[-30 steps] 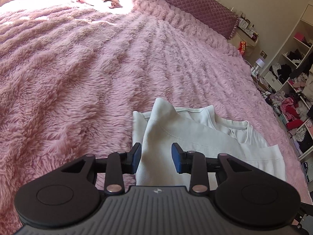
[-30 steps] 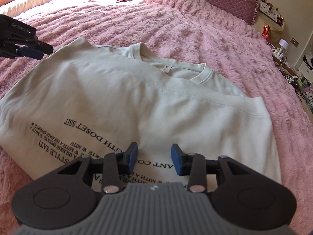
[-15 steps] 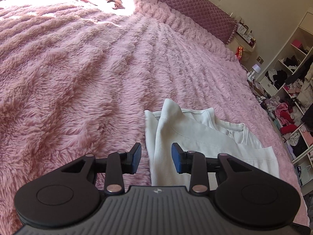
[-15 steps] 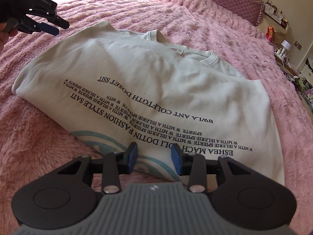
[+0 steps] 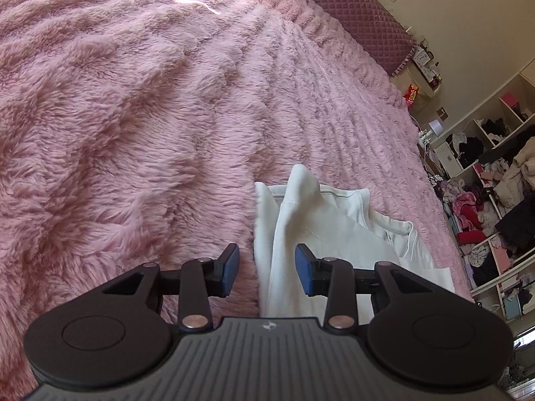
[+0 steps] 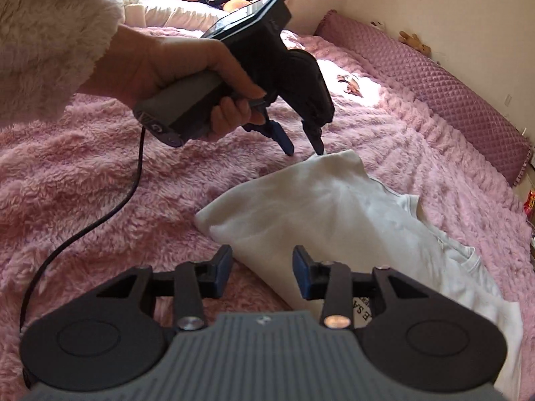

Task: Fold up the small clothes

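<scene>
Left gripper hangs over the near edge of the shirt, its blue pads partly apart and opening; a raised fold of the white cloth sits in the gap, but neither pad presses on it. From the left wrist view the shirt lies on the pink blanket, which covers the whole bed, with the collar toward the right. A quilted headboard runs along the far side, and cluttered shelves stand at the right edge.

Right gripper shows in its own view with pads partly apart and nothing gripped; the shirt's lower left edge lies under the gap. Beyond it a hand in a fluffy sleeve holds the left gripper just above the shirt's far corner, one fingertip at or nearly on the cloth; I cannot tell which. A black cable trails from its handle across the blanket. Some printed letters peek out beside the right finger
</scene>
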Demonstrator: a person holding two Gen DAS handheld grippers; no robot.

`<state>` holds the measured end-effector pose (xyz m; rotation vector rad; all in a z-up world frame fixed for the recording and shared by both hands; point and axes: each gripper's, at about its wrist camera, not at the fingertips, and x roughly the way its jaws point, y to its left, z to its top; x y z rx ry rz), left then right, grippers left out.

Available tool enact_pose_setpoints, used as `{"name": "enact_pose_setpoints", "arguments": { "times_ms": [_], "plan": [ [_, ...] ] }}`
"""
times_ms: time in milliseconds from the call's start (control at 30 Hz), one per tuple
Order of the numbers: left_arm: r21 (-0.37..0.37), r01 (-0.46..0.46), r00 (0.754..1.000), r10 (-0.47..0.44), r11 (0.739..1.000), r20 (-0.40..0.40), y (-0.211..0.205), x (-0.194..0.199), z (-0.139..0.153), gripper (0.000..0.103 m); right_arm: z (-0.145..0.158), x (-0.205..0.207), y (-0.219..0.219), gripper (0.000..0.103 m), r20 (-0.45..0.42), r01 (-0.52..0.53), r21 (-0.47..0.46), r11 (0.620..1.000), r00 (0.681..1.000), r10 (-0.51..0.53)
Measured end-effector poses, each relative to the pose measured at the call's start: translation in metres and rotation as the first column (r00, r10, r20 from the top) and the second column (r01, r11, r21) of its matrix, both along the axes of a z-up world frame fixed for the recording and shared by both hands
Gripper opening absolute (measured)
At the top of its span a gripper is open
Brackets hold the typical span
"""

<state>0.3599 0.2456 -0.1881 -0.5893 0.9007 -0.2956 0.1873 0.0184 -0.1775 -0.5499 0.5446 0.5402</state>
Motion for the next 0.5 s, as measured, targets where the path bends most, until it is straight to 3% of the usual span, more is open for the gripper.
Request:
{"name": "enact_pose_setpoints", "arguments": {
  "times_ms": [167, 300, 500],
  "plan": [
    [-0.029, 0.013, 0.999, -0.014, 0.999, -0.030, 0.000, 0.011, -0.015, 0.046, -0.026, 0.003, 0.027, 0.036, 0.042, -0.059, -0.136, 0.989, 0.997, 0.065],
    [-0.121, -0.003, 0.999, -0.002, 0.993, -0.046, 0.005, 0.023, -0.031, 0.049, -0.039, 0.005, 0.042, 0.046, 0.148, -0.082, -0.213, 0.974, 0.982, 0.115],
    [-0.195, -0.008, 0.998, -0.003, 0.981, -0.057, 0.002, 0.045, -0.042, 0.050, -0.052, 0.015, 0.059, 0.046, 0.222, -0.101, -0.260, 0.960, 0.962, 0.162]
  ]
}}
